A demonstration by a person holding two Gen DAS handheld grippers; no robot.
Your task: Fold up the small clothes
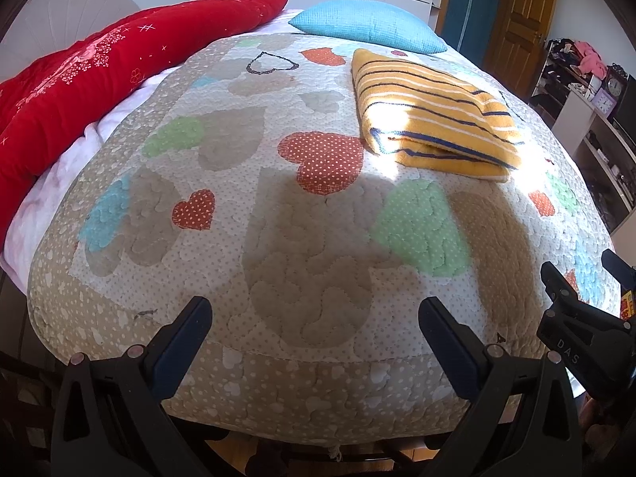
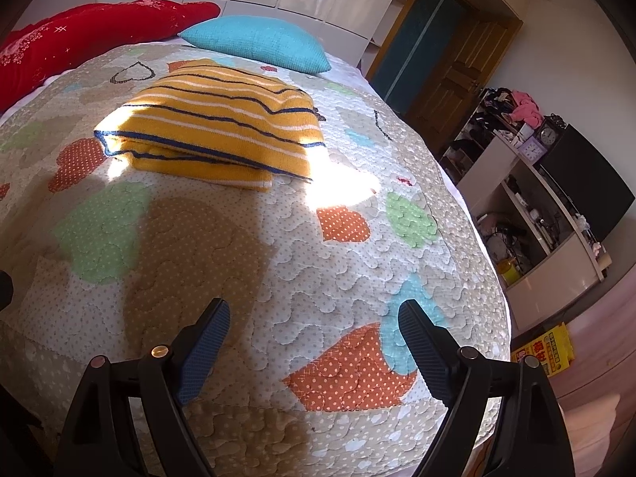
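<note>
A yellow garment with navy and white stripes (image 1: 433,117) lies folded into a thick rectangle on the heart-patterned quilt (image 1: 278,238), far right in the left wrist view and upper left in the right wrist view (image 2: 214,131). My left gripper (image 1: 314,310) is open and empty above the quilt's near edge, well short of the garment. My right gripper (image 2: 314,314) is open and empty over the quilt's near right part; it also shows at the right edge of the left wrist view (image 1: 576,278).
A red blanket (image 1: 99,79) lies along the bed's left side and a turquoise pillow (image 1: 369,26) at its head. Cluttered shelves (image 2: 548,206) with a clock stand right of the bed. A wooden door (image 1: 520,20) is behind. A yellow box (image 2: 544,349) sits on the floor.
</note>
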